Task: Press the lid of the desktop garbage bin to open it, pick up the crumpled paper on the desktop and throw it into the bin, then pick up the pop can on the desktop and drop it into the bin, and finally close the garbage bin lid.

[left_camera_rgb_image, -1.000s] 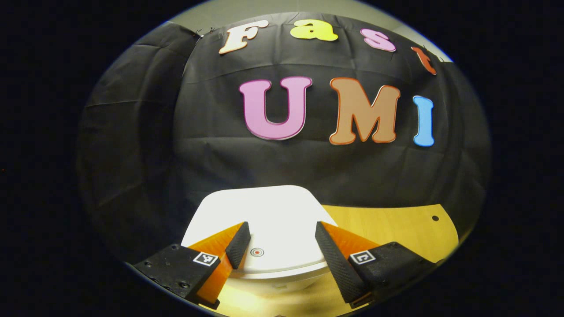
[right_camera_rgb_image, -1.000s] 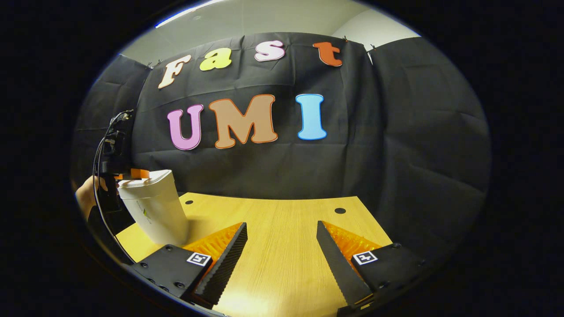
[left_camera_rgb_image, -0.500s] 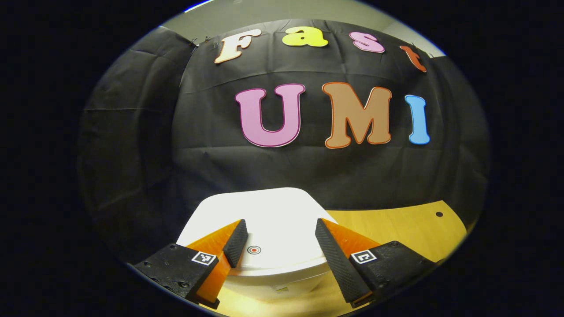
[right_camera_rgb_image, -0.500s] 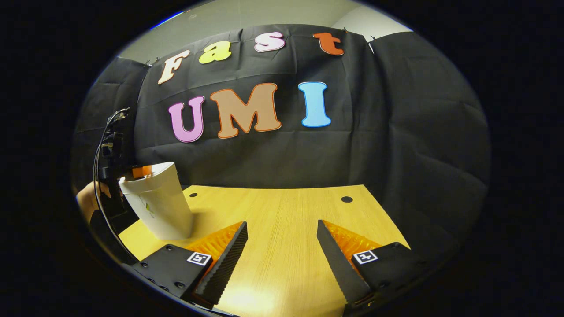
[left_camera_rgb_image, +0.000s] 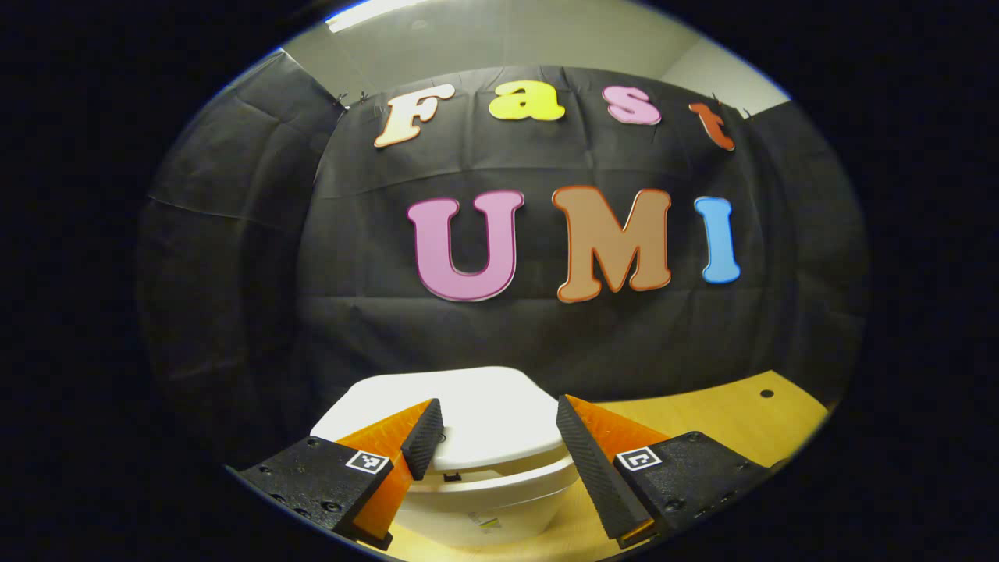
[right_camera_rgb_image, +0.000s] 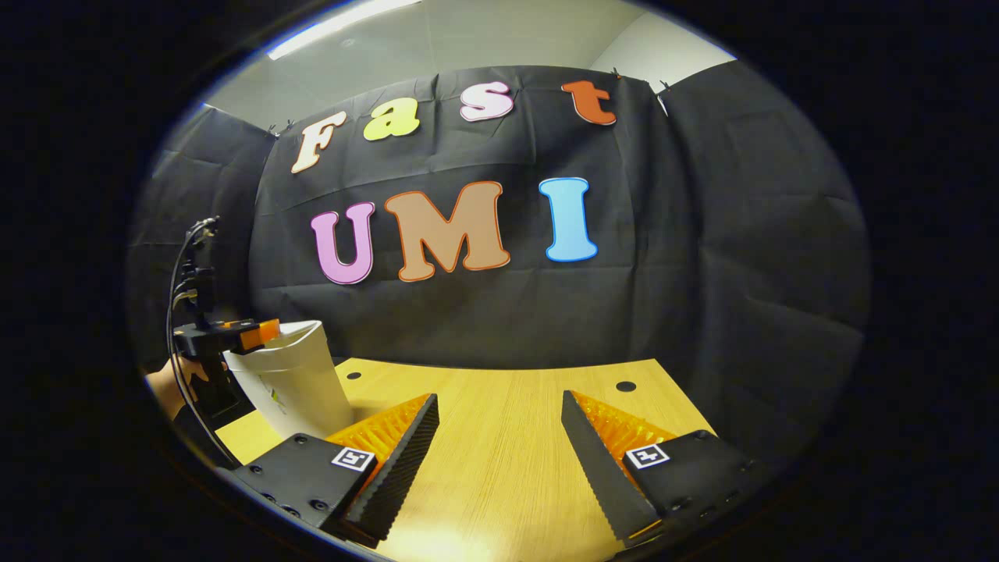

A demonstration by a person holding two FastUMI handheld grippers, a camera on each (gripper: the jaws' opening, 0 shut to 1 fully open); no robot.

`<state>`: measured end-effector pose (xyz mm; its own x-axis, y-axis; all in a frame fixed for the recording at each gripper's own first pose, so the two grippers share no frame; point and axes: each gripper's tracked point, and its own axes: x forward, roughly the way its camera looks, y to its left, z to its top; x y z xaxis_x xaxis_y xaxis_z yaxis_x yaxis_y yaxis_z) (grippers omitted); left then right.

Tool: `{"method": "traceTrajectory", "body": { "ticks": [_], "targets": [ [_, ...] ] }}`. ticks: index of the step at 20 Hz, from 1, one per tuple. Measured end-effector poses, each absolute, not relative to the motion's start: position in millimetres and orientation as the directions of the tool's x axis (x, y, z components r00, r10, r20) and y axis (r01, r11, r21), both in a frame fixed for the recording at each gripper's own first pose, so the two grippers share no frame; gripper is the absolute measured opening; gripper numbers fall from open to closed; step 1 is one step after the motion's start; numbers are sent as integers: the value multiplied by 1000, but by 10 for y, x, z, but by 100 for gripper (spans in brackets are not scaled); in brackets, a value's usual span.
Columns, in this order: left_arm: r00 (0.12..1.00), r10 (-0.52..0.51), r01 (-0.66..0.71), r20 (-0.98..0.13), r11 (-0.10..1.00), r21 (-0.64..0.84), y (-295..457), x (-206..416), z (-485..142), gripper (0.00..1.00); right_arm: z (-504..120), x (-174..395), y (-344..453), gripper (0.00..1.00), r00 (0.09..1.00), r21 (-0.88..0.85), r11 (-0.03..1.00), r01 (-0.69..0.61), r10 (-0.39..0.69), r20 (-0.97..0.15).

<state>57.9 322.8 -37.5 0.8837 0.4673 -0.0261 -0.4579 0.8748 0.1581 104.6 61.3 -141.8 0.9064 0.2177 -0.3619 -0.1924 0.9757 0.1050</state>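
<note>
2 spread-fingered grippers — left gripper [left_camera_rgb_image: 492,449] over the white bin lid [left_camera_rgb_image: 476,410], right gripper [right_camera_rgb_image: 499,457] empty above the desk [right_camera_rgb_image: 499,406] — final step apparently; lid looks shut, so withdrawal likely follows.

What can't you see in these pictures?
- Inside of the bin: in the left gripper view its white lid covers it.
- Bin's base: cut off by the bottom edge in the left gripper view, hidden behind the right tool in the right gripper view.
- Whether the left tool touches the lid: its tips block the contact spot.
</note>
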Motion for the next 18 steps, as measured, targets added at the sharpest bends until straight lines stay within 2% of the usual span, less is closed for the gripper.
{"method": "traceTrajectory", "body": {
  "ticks": [3,11,15,18],
  "targets": [
    [892,452,-442,0,874,200,3185,600,-267,96,-1383,1065,619,100,907,111,974,-198,225,-357],
    [890,452,-437,-63,883,171,3244,548,-392,92,-1452,1009,652,100,898,98,972,-213,234,-373],
    [887,444,-424,-128,892,158,3255,558,-577,93,-1508,964,591,100,895,102,975,-196,221,-388],
    [867,477,-457,-144,876,154,3375,540,-641,93,-1559,927,522,100,892,99,979,-180,205,-403]
  ]
}}
